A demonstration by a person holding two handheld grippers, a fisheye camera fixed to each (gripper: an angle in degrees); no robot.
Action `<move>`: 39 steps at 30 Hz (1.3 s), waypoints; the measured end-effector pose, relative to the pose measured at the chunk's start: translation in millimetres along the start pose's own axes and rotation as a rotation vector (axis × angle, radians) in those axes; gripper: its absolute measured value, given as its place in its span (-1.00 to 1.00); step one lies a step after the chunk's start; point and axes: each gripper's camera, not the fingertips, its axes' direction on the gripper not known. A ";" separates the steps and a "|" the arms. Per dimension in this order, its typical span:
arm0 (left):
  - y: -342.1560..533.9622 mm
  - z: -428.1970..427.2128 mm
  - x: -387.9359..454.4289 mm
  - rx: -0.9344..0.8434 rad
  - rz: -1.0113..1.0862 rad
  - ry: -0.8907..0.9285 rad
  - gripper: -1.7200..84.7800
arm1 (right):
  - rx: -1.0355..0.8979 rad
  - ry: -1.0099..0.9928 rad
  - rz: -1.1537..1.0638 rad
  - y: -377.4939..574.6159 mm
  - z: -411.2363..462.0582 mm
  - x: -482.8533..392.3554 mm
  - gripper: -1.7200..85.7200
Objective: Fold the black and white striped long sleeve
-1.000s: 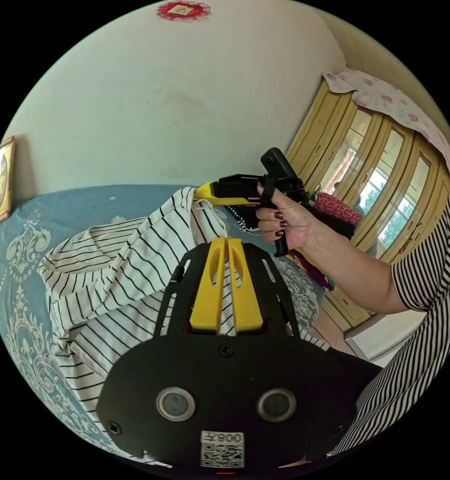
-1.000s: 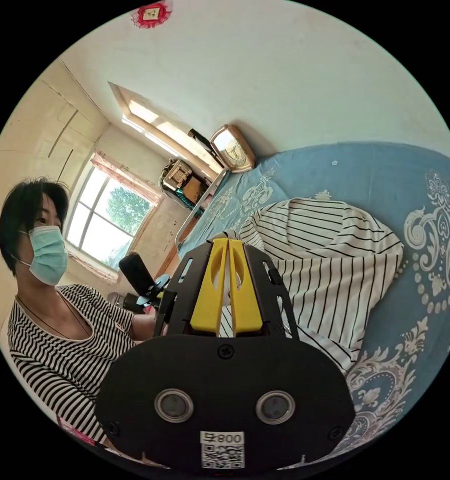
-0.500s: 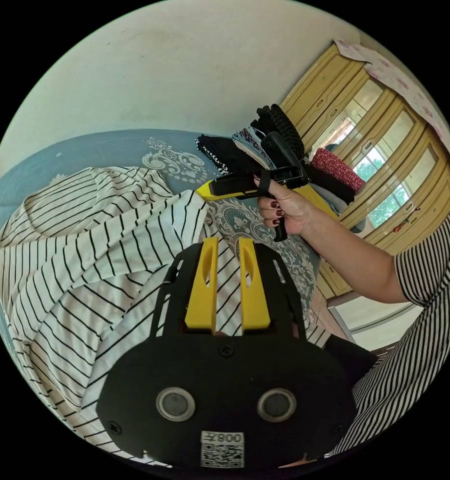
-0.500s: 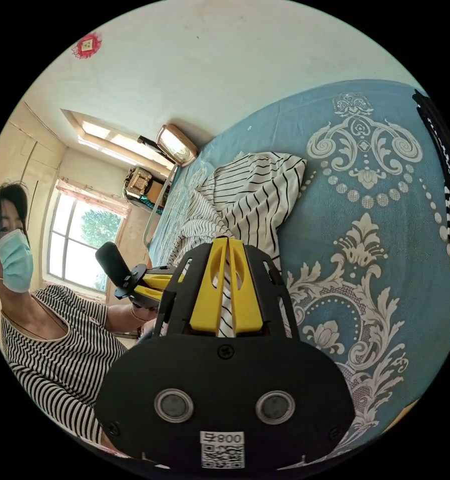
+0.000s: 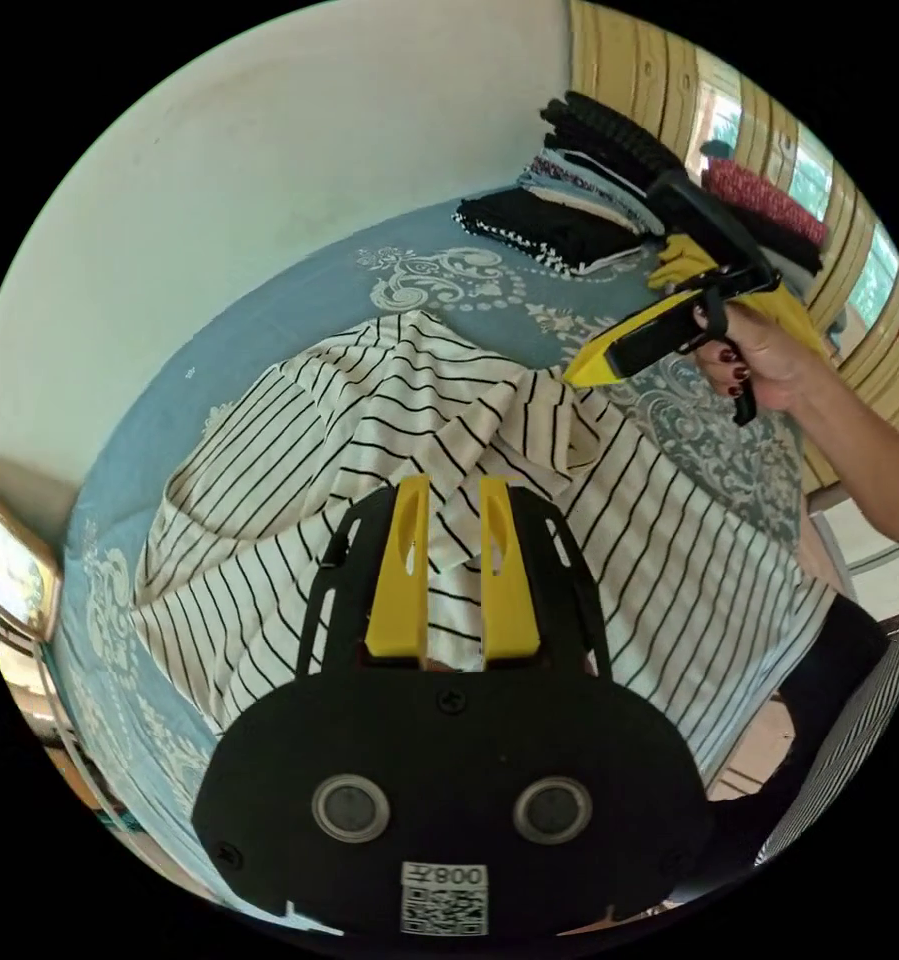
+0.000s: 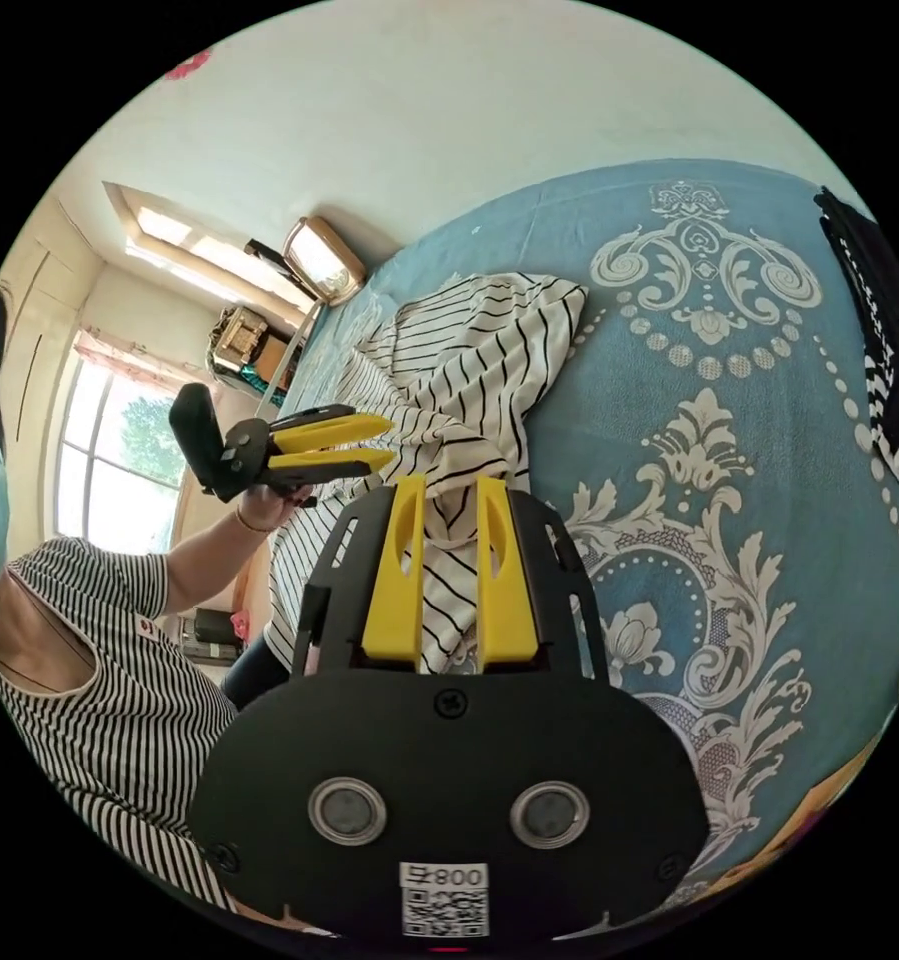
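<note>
The striped long sleeve is spread in loose rumples on the bed, directly ahead of and beneath the left tool in the left gripper view. In the right gripper view a bunched ridge of the same garment is seen just beyond the tips of the right tool, with the rest trailing away toward the far side.

Both tools are parted. The jaws of the left tool are held a clear gap apart, with striped cloth visible between and below them, but no cloth is pinched. The jaws of the right tool are likewise spread with nothing clamped; whether their tips brush the raised fold cannot be told. The right tool is also seen in the left gripper view, its tip just above a peak of cloth, and the left tool in the right gripper view, raised clear of the garment.

The cloth is judged to be thin, light and very soft: it drapes, creases readily and holds no shape of its own. It is unlikely to be slippery or fragile, yet a single layer may be hard to separate where folds overlap. A hold is best taken at an edge or seam, such as a hem, shoulder or cuff, so that the fabric can be drawn flat. A stack of folded clothes lies on the bed beyond the right tool.
</note>
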 end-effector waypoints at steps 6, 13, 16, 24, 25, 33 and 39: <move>-25.7 -6.7 9.2 -0.065 0.084 -0.104 -0.92 | 0.037 -0.173 0.118 -5.5 19.9 36.2 -0.86; -30.3 -84.7 -15.1 0.122 0.014 -0.122 -0.95 | 0.194 -0.275 0.032 -41.9 -7.6 32.7 -0.94; -23.5 -123.1 -23.8 0.236 -0.001 -0.045 -0.95 | 0.239 -0.251 -0.125 -66.6 -40.9 -0.6 -0.95; 16.9 -67.6 -6.4 0.043 0.027 0.112 -0.94 | 0.096 -0.158 -0.050 -49.4 -4.3 -4.4 -0.95; 24.6 -49.9 -4.7 -0.026 0.011 0.140 -0.94 | 0.053 -0.167 0.015 -41.4 12.2 5.1 -0.95; 86.4 -74.1 -33.6 0.063 -0.187 0.219 -0.93 | 0.115 -0.072 0.099 -38.1 6.3 -20.1 -0.92; 163.1 -94.9 -105.9 0.037 -0.528 -0.014 -0.90 | 0.069 -0.059 -0.102 -111.4 37.9 -100.8 -0.89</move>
